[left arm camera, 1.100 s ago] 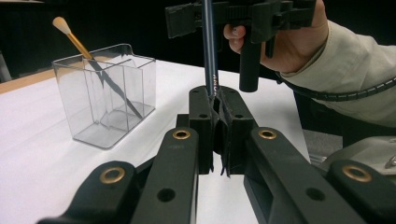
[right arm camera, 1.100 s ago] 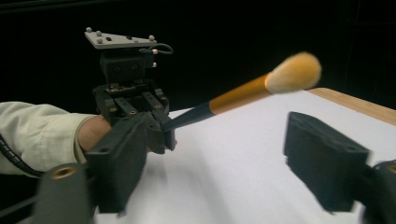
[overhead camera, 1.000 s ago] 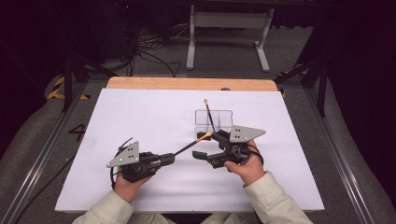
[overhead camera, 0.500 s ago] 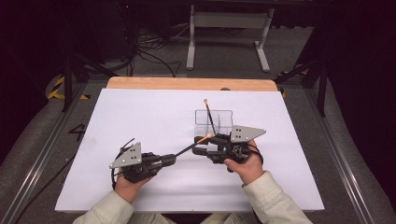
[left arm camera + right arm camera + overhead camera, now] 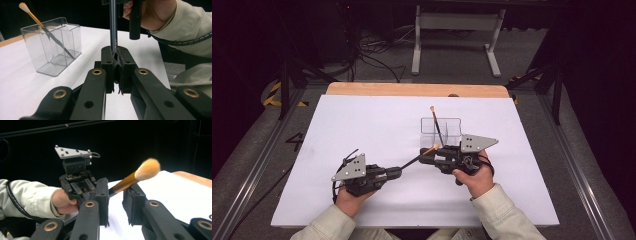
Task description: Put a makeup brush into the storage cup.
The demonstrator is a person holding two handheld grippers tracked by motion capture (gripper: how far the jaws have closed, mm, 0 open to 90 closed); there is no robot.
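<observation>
**A:** Status on the brush [image 5: 417, 159]?

**B:** Left claw [image 5: 116, 56] is clamped on the dark handle end, and the brush spans up to my right claw [image 5: 116, 191]. Orange bristle tip sits at that claw, above the white counter [image 5: 362, 120].

**A:** Right claw state?

**B:** Its jaws have just been closing, with the gold ferrule between them. Gap on one side, so I can't confirm pad contact.

**A:** Holder?

**B:** Clear holder [image 5: 451, 131] stands just behind my right claw, with a second brush [image 5: 436, 123] leaning in it.

Clear glossy plastic holder [image 5: 51, 47]; brush [image 5: 135, 176] with soft bristles and seemingly metallic gold ferrule.
</observation>
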